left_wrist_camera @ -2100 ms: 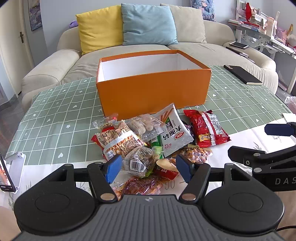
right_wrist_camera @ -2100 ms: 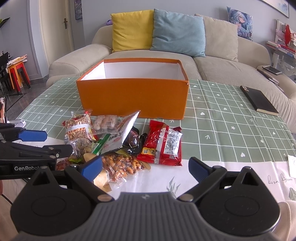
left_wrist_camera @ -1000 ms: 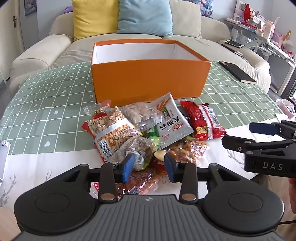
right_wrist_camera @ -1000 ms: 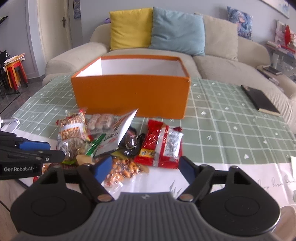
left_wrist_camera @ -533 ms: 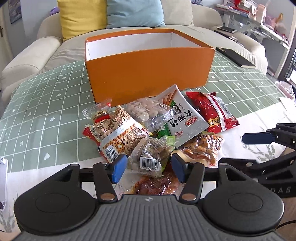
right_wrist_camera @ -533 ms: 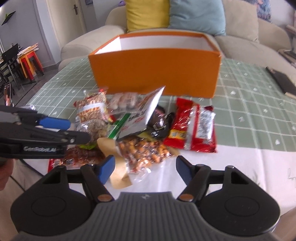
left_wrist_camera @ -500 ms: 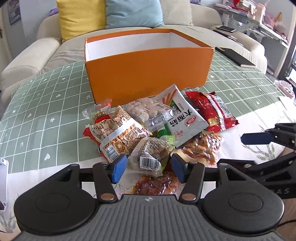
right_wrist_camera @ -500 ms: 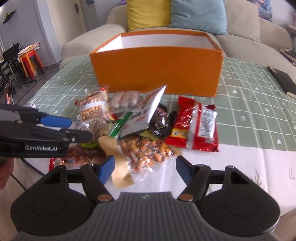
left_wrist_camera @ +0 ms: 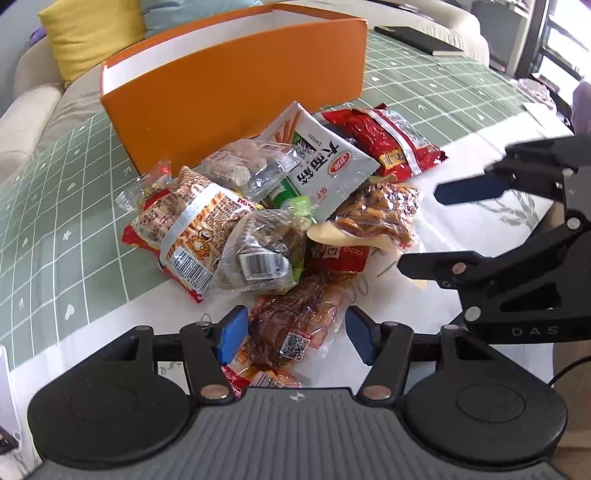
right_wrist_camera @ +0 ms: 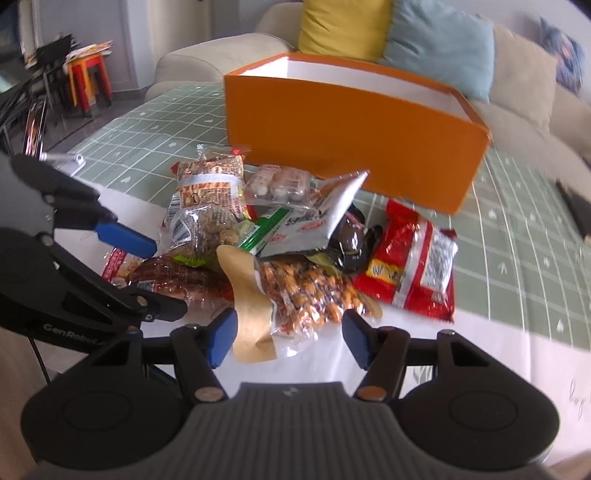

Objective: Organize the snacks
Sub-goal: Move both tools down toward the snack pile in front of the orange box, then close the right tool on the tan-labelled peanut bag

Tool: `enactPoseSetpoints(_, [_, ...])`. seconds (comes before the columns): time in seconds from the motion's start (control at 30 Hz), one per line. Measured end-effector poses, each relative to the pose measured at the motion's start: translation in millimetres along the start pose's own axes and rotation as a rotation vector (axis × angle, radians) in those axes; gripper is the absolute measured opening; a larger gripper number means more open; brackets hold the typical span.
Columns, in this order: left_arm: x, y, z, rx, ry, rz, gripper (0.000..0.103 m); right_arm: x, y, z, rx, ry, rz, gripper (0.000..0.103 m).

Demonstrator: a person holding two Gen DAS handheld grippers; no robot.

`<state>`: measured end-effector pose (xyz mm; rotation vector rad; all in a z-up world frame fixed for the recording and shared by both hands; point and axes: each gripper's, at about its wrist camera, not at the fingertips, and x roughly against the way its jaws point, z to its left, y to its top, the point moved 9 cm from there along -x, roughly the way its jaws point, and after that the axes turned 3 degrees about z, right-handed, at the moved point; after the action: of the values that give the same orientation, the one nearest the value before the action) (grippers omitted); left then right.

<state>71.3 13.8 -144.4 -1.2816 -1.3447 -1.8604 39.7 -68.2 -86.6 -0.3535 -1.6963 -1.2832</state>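
A pile of snack packets lies on the table in front of an open orange box (left_wrist_camera: pixel 236 81) (right_wrist_camera: pixel 351 140). My left gripper (left_wrist_camera: pixel 295 338) points down at the near edge of the pile. Its jaws are opening, with a clear pack of brown snacks (left_wrist_camera: pixel 291 317) between the pads, not pressed. My right gripper (right_wrist_camera: pixel 289 343) hangs over a clear pack of orange nuts (right_wrist_camera: pixel 310 291) with a tan card. Its jaws are closing and stand apart from that pack's sides. A red packet (right_wrist_camera: pixel 410 269) and a white-silver packet (left_wrist_camera: pixel 325 166) lie further back. Each gripper shows in the other's view: right gripper (left_wrist_camera: pixel 443 229), left gripper (right_wrist_camera: pixel 147 273).
A green checked tablecloth (left_wrist_camera: pixel 55 184) covers the table's far part. A black notebook (left_wrist_camera: pixel 417 40) lies at the back right. Behind the table stands a beige sofa (right_wrist_camera: pixel 207 59) with a yellow cushion (right_wrist_camera: pixel 340 26). Red stools (right_wrist_camera: pixel 88 81) stand far left.
Both grippers sank toward the pile and rolled. The left jaws widened and now straddle the brown pack. The right jaws narrowed around the nut pack.
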Motion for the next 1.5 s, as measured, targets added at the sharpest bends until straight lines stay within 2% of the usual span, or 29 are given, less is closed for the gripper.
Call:
enactPoseSetpoints(0.13, [-5.9, -1.2, -0.7, -0.032, 0.005, 0.016, 0.072, -9.8, 3.6, 1.1, 0.062, -0.046, -0.008, 0.060])
enactPoseSetpoints(0.27, [-12.3, -2.6, -2.3, -0.070, 0.035, 0.031, 0.073, -23.4, 3.9, -2.8, 0.057, -0.046, 0.013, 0.060])
enactPoseSetpoints(0.43, [-14.6, -0.2, 1.6, -0.039, 0.019, 0.028, 0.074, -23.4, 5.0, -3.0, 0.026, -0.014, 0.026, 0.061])
enactPoseSetpoints(0.5, [-14.3, -0.7, 2.7, -0.022, 0.008, 0.031, 0.072, -19.2, 0.4, -2.0, 0.021, 0.000, 0.038, 0.061])
enactPoseSetpoints(0.67, [-13.5, 1.4, -0.2, -0.019, 0.015, 0.029, 0.068, -12.1, -17.1, 0.4, 0.079, -0.003, 0.059, 0.062])
enactPoseSetpoints(0.73, [-13.7, 1.9, 0.3, 0.001, 0.009, 0.033, 0.068, -12.5, -18.1, 2.6, 0.110, -0.016, 0.052, 0.069])
enactPoseSetpoints(0.8, [-13.1, 3.1, 2.1, 0.030, -0.006, 0.033, 0.068, -12.1, -18.9, 6.9, 0.143, -0.020, 0.044, 0.070])
enactPoseSetpoints(0.87, [-12.3, 3.7, 4.8, 0.073, -0.027, 0.034, 0.068, -12.5, -20.6, 12.4, 0.172, -0.018, 0.041, 0.076])
enactPoseSetpoints(1.0, [-12.7, 3.5, 3.4, 0.084, -0.025, 0.033, 0.068, -21.5, -17.8, 12.5, 0.218, -0.088, 0.011, 0.077])
enactPoseSetpoints(1.07, [-13.0, 3.2, 2.1, 0.077, -0.022, 0.033, 0.068, -24.6, -13.2, 11.8, 0.222, -0.096, -0.005, 0.077])
enactPoseSetpoints(1.23, [-13.8, 3.6, 1.7, 0.093, -0.026, 0.032, 0.068, -28.5, -7.7, 15.7, 0.247, -0.083, -0.059, 0.077])
enactPoseSetpoints(1.4, [-12.3, 3.1, 3.8, 0.127, -0.033, 0.027, 0.068, -34.6, -4.3, 18.2, 0.231, -0.041, -0.102, 0.085])
enactPoseSetpoints(1.5, [-10.4, 2.5, 6.8, 0.149, -0.042, 0.022, 0.068, -36.1, -2.8, 18.4, 0.218, -0.035, -0.106, 0.084])
